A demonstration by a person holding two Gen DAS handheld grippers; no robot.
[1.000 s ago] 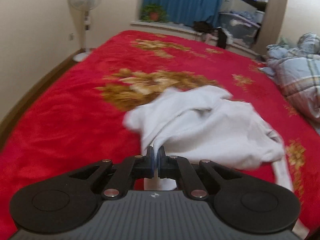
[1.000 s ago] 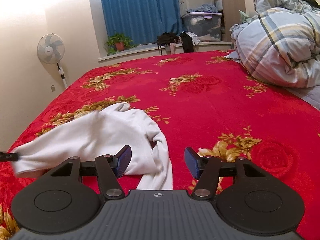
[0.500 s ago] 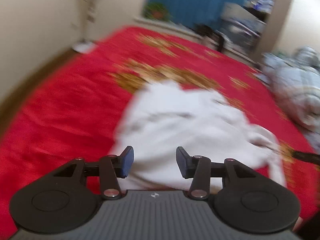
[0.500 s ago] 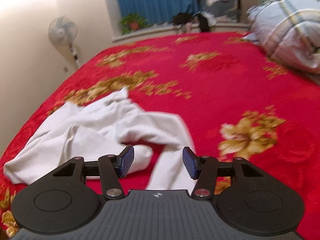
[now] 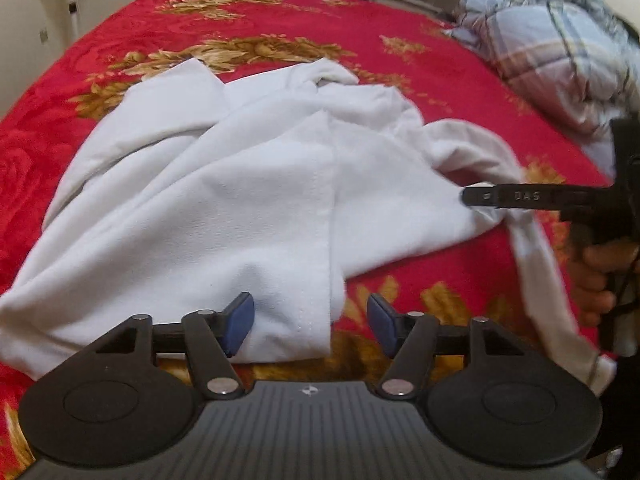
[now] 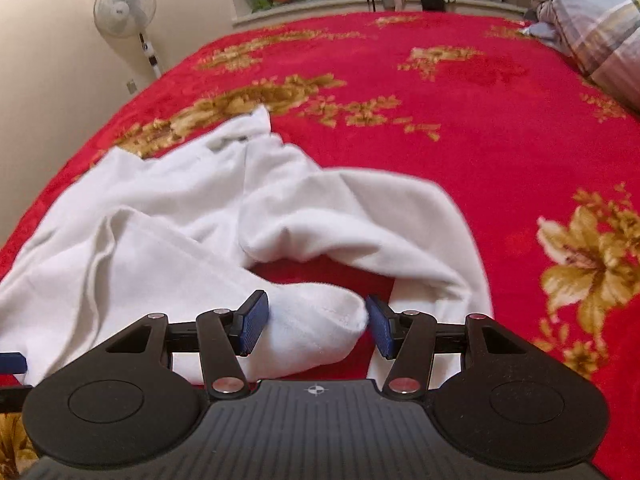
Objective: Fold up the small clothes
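Both views, wrist cameras. Our left gripper (image 5: 310,322) stands wide open with nothing between its blue pads (image 5: 239,322); the near hem of the white garment (image 5: 240,208) lies between and just ahead of them. Our right gripper (image 6: 316,326) is likewise spread, its pads flanking a rounded corner of the same garment without, as far as we can judge, pressing on it. The garment lies crumpled on the red flowered blanket (image 6: 460,92) covering the bed, one band of cloth looping out to the right and back toward us.

To do this step well, we judge each gripper should close on a single edge only, low against the blanket, taking the hem at the stitched seam (image 5: 330,216) so that no second layer is caught; both corners should then be drawn apart evenly to flatten the cloth before any fold.

What kind of garment this is we cannot tell: sleeves, neck and front are lost in the bunching. In the left view the right gripper appears edge-on, so its opening cannot be read there, and the cloth around it is blurred. A plaid quilt (image 5: 560,44) is cut off at the right
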